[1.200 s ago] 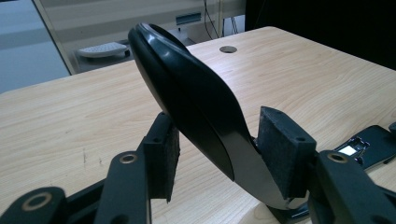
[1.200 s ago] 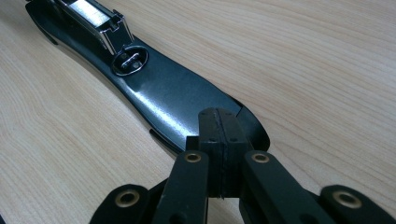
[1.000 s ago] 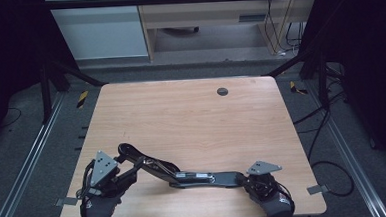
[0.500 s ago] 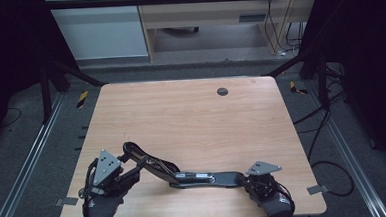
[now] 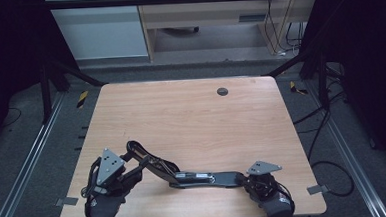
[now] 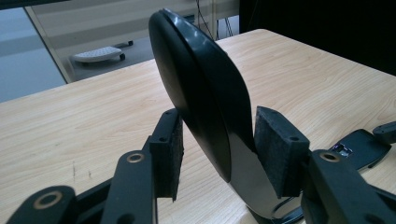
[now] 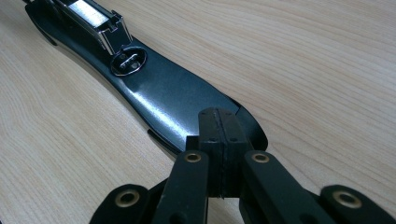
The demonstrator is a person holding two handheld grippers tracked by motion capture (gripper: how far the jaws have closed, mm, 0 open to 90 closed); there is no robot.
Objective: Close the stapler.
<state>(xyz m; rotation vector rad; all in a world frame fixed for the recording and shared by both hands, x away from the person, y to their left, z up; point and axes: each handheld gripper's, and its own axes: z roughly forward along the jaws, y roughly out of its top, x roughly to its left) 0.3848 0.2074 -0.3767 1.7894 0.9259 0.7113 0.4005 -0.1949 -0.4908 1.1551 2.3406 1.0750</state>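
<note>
- Along the near edge of the wooden table, in the high view, a long black stapler lies swung open, its base flat on the wood and its top arm raised toward the left.
- The left gripper, held in a dark-gloved left hand at the table's near-left corner, reaches the raised top arm.
- In the left gripper view the stapler's glossy top arm stands upright and tilted between the two jaws; the right pad lies against it, while the left pad sits just beside it and I cannot tell whether it touches. The jaws are parted only as wide as the arm is thick.
- The right gripper, under its grey three-cornered plate, sits at the near-right end of the stapler, held by the right hand.
- In the right gripper view its jaws stand pressed together, pad against pad, over the rounded end of the stapler base. Whether a thin edge of the base is pinched between them or they merely rest on it, I cannot tell.
- Farther along the base in that view are the round metal anvil and the shiny staple channel.
- A small dark round grommet sits in the table near its far edge, well apart from the stapler.
</note>
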